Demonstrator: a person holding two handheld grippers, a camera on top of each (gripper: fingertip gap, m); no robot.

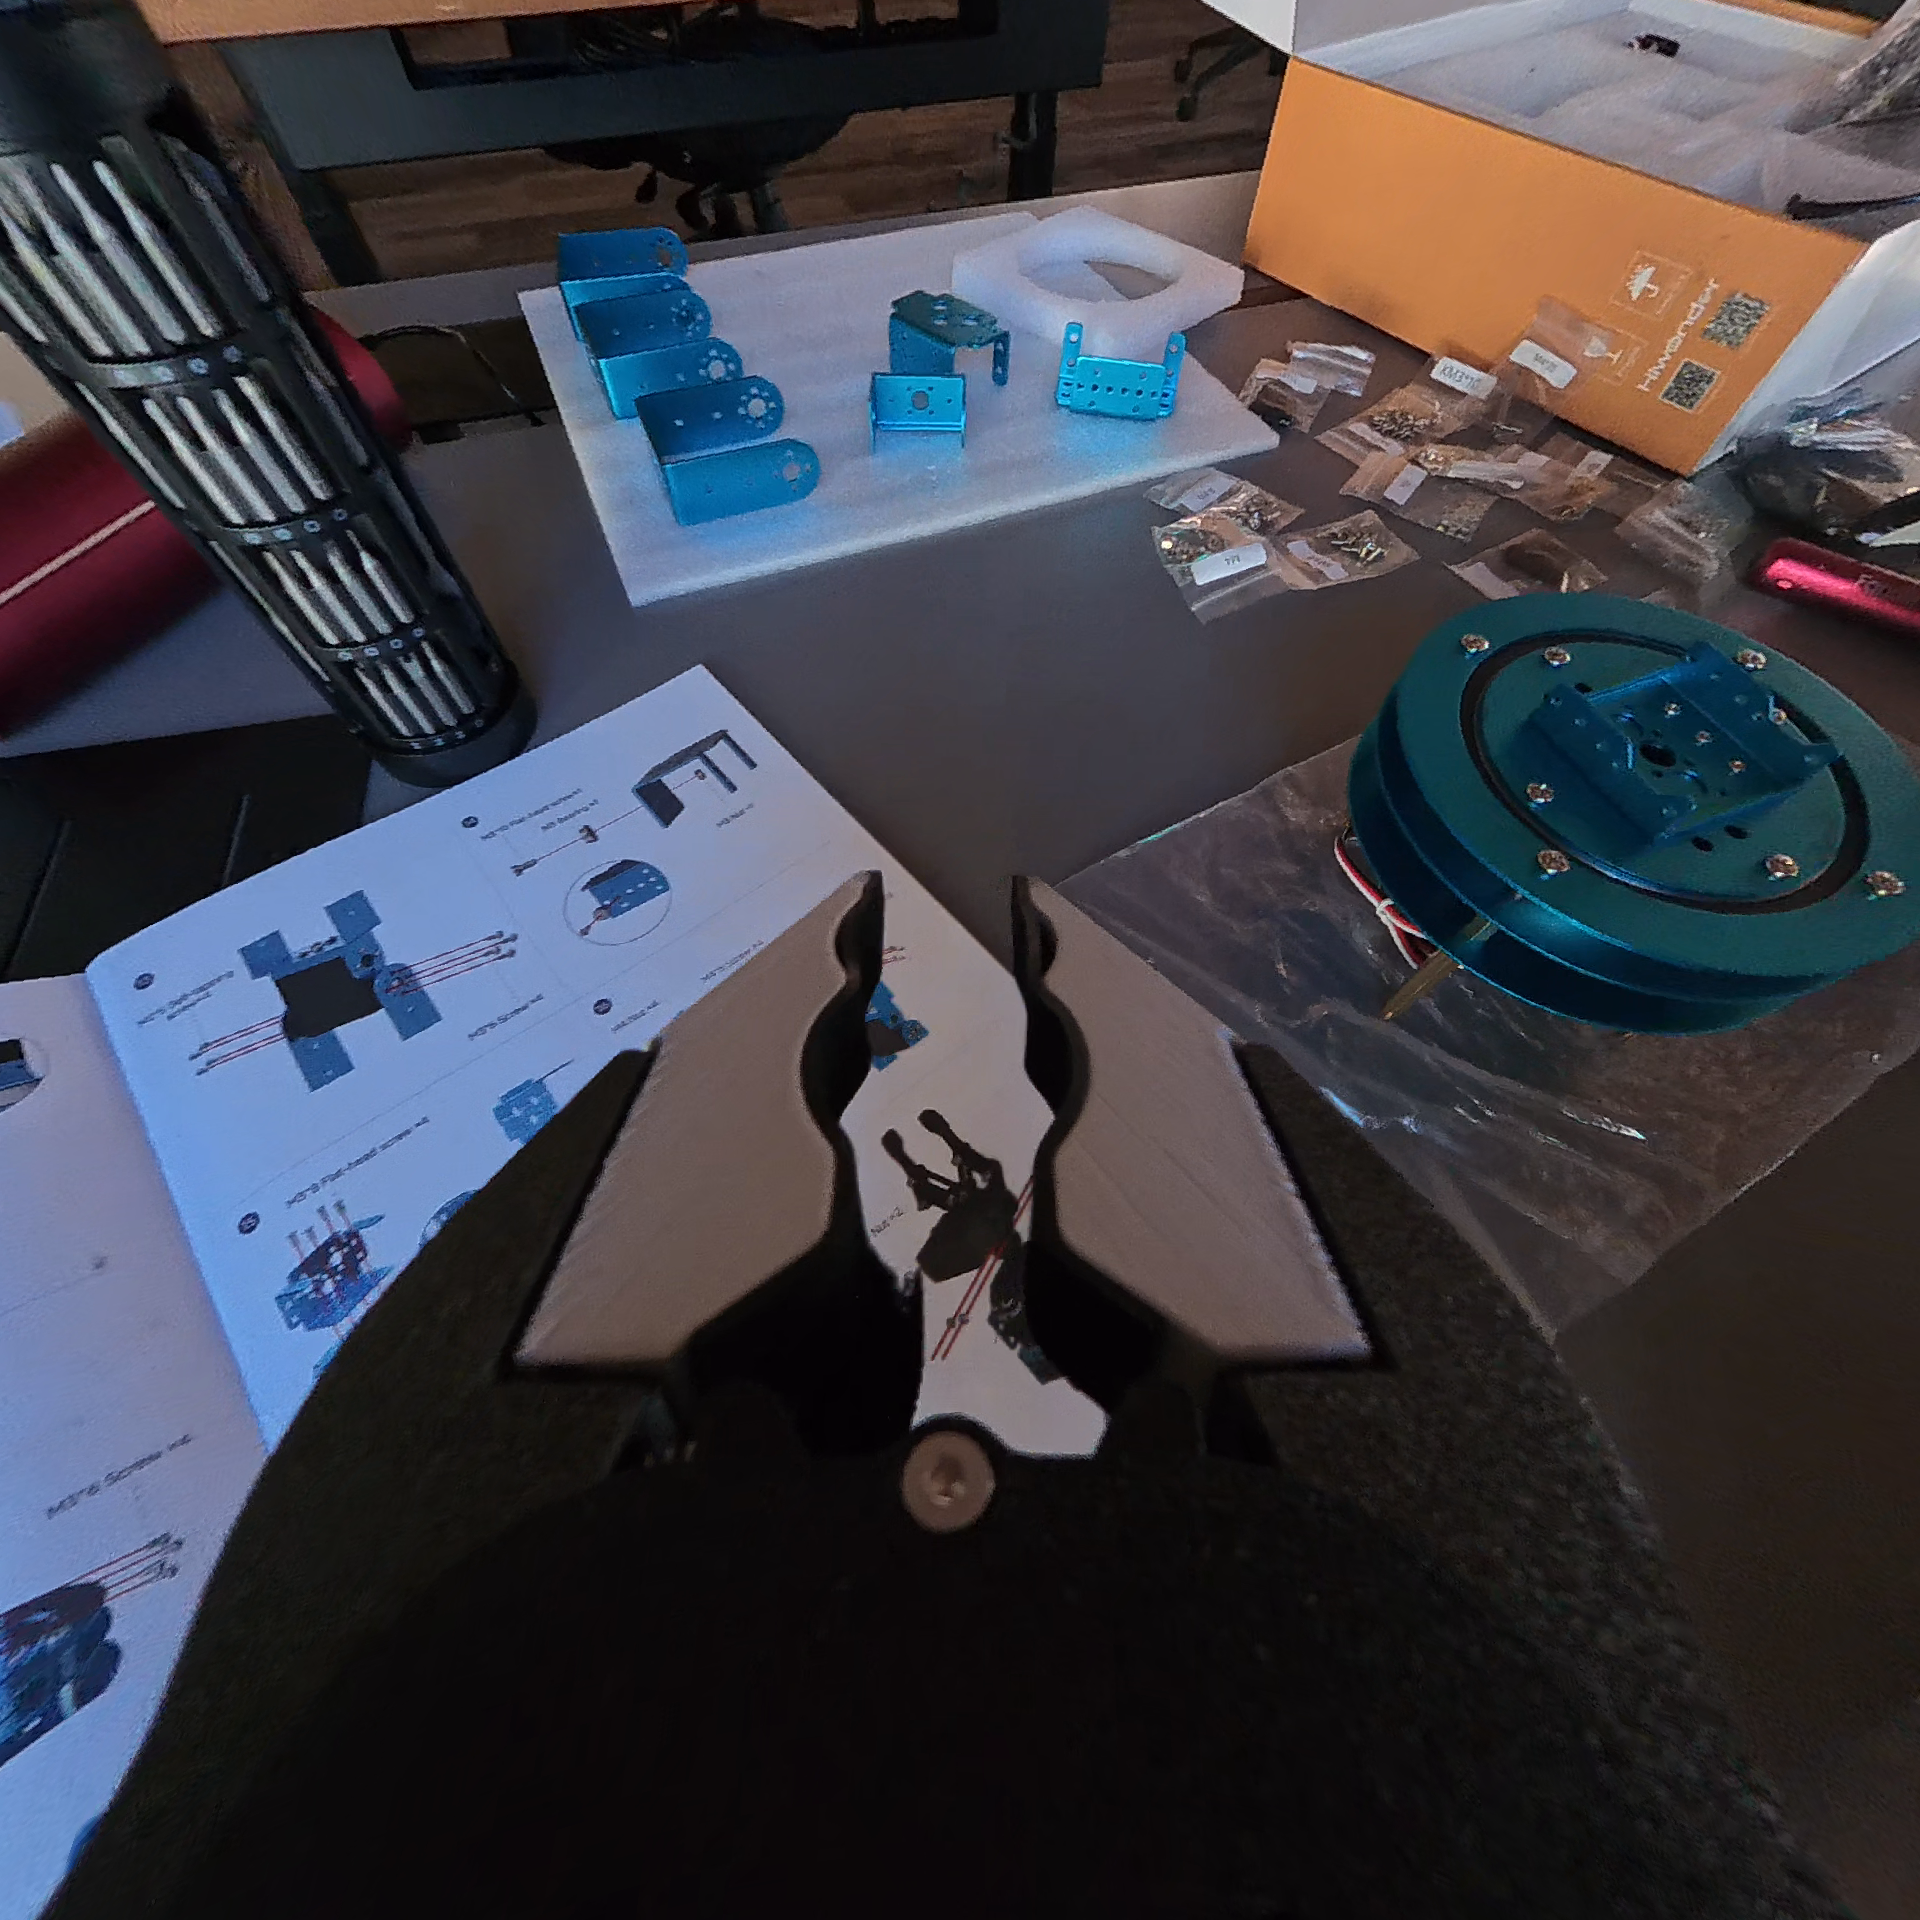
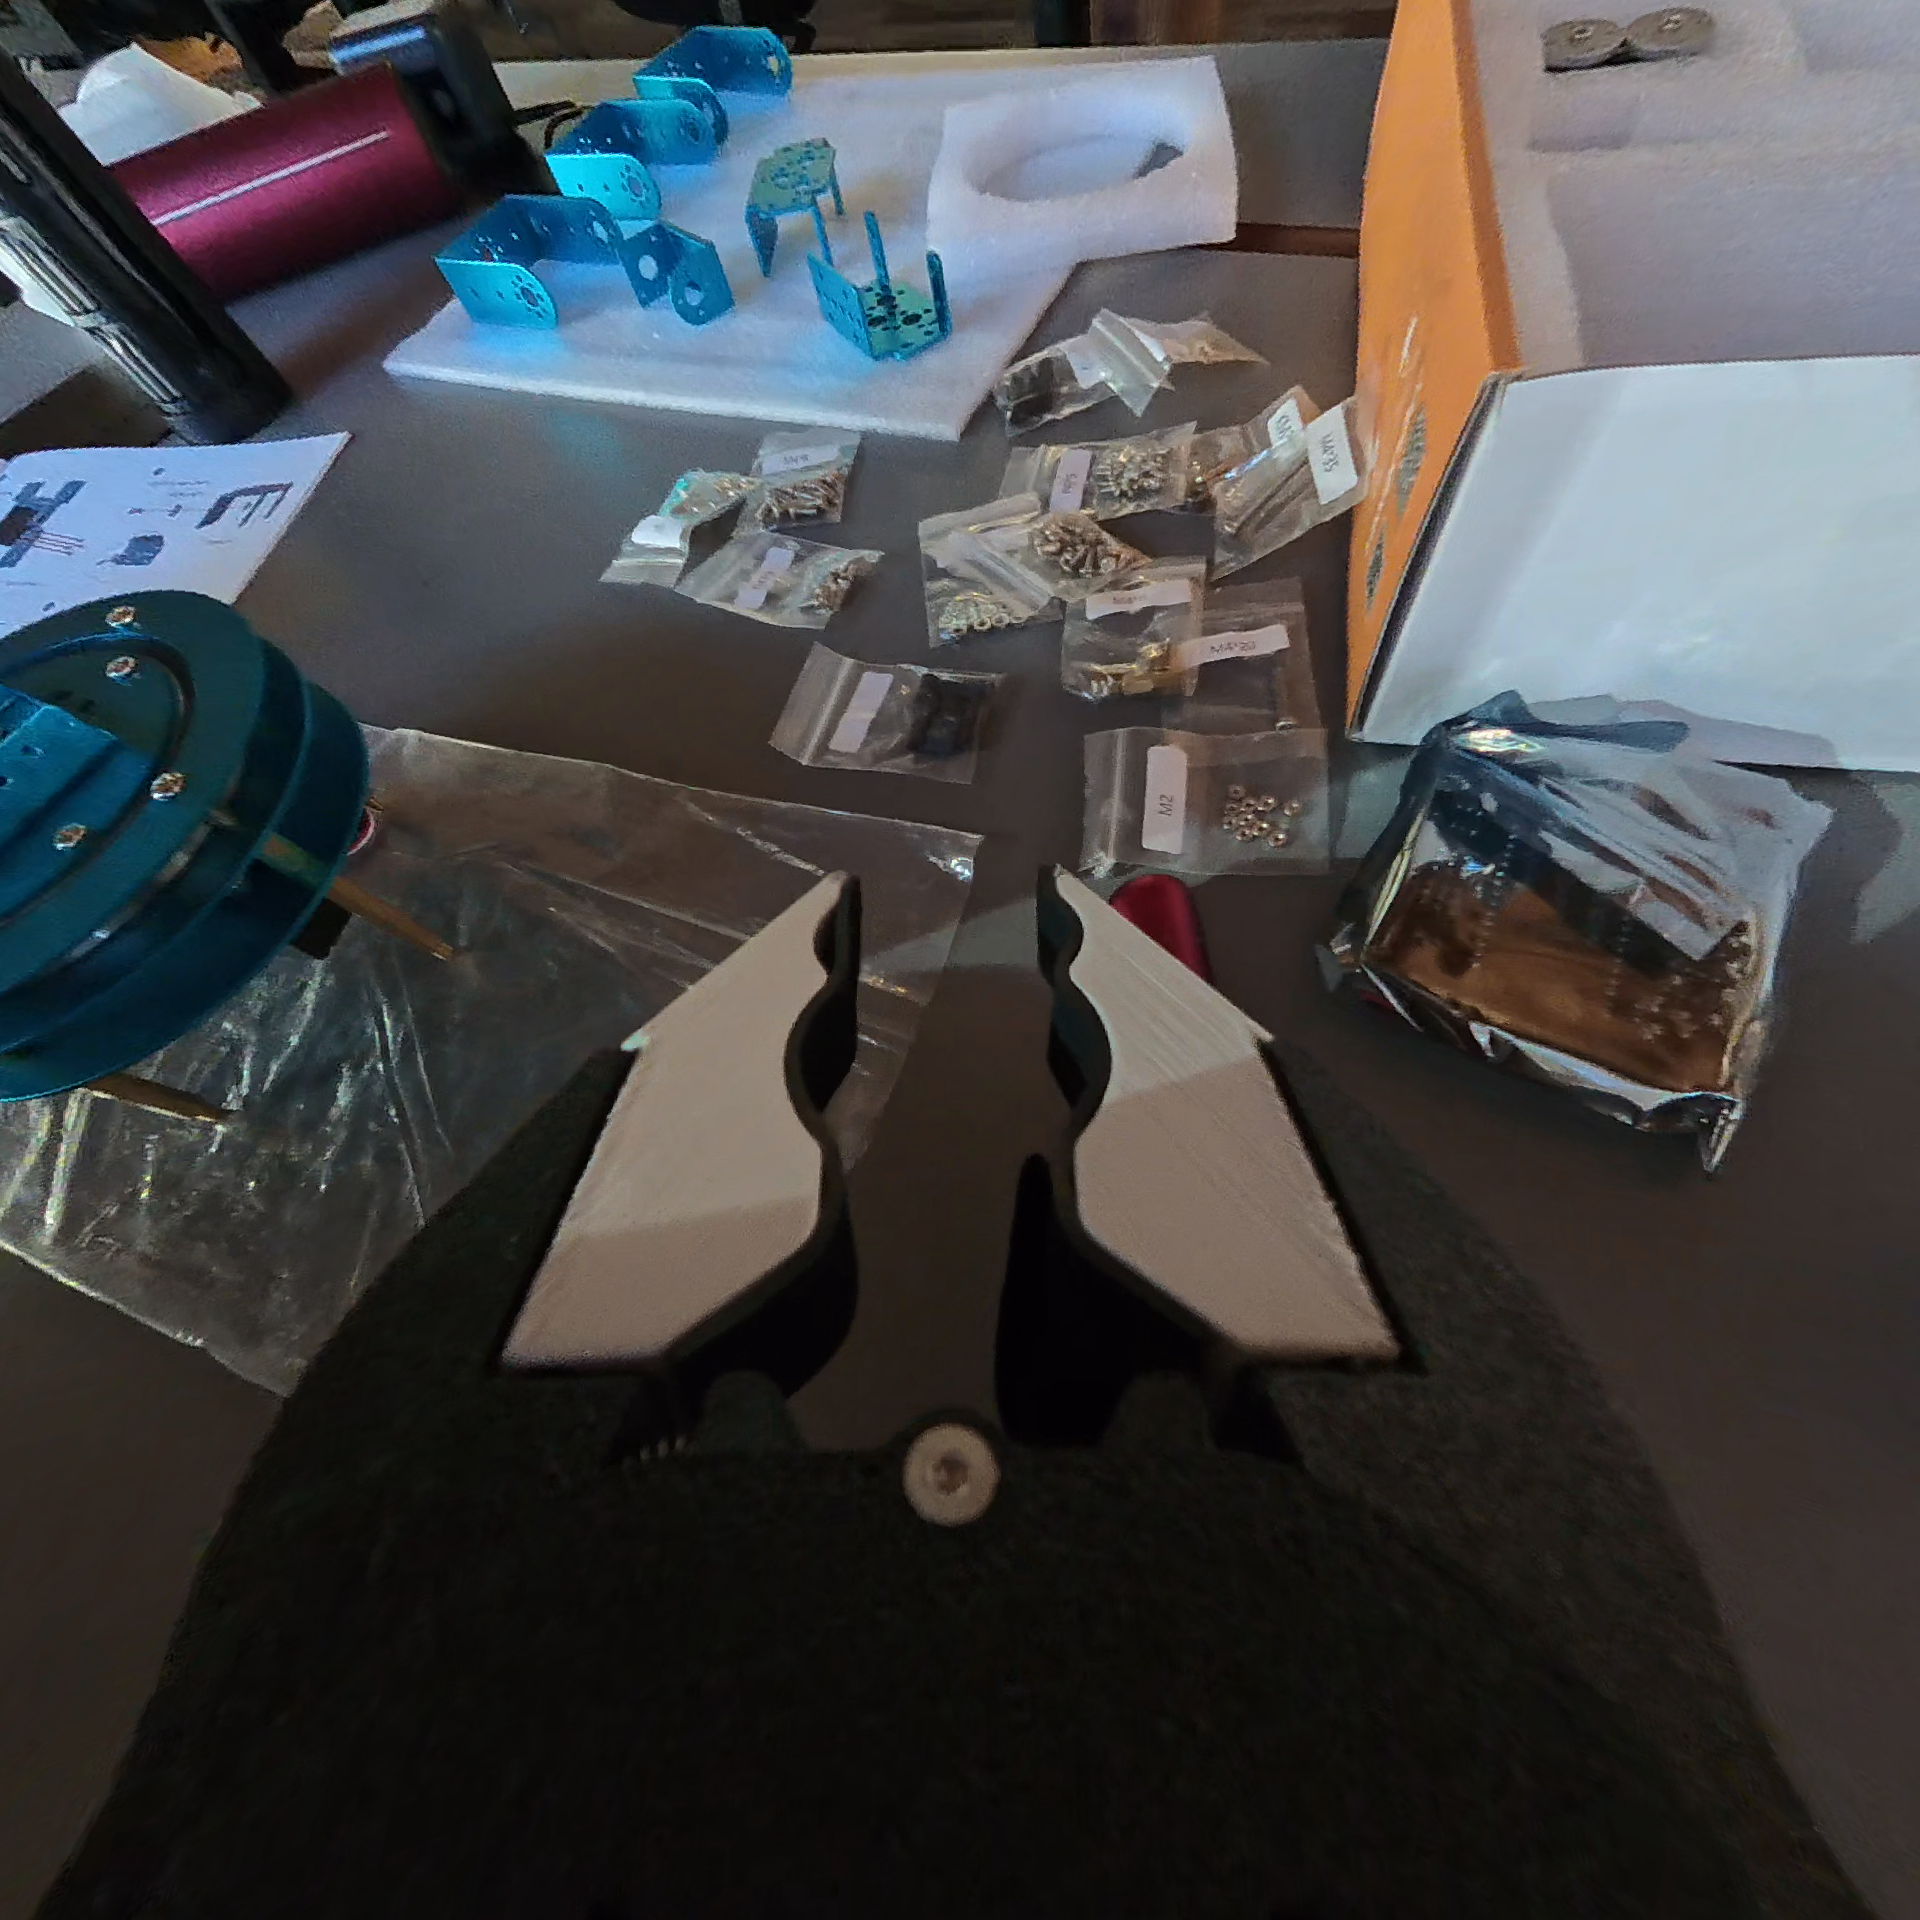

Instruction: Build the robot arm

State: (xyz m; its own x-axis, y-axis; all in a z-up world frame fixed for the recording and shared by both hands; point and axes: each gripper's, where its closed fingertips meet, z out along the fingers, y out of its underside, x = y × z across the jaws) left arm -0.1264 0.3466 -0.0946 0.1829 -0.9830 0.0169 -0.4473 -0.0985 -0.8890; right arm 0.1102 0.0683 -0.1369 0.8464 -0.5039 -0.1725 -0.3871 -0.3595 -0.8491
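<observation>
My left gripper (image 1: 948, 891) is open and empty, held above the right page of an open instruction booklet (image 1: 343, 997). A round teal metal base (image 1: 1621, 831) with a bracket on top sits to its right on a clear plastic bag (image 1: 1351, 1060). My right gripper (image 2: 948, 888) is open and empty above the grey table, over the corner of that clear plastic bag (image 2: 468, 935). The teal base (image 2: 135, 821) is at its left. A red tool (image 2: 1158, 914) lies just beyond its right finger. A small bag of nuts (image 2: 1205, 800) lies just ahead.
Several blue brackets (image 1: 707, 395) lie on a white foam sheet (image 1: 935, 488). Several small hardware bags (image 2: 1039, 561) are spread on the table. An orange box (image 1: 1507, 260) stands at the right, a silver foil pack (image 2: 1558, 935) beside it. A black mesh cylinder (image 1: 239, 436) stands at the left. Across from one pair of fingers to the other is roughly 35 cm. From the right gripper's tips to the silver foil pack (image 2: 1558, 935) is close to 10 cm. It is also in sight in the left wrist view (image 1: 1877, 480).
</observation>
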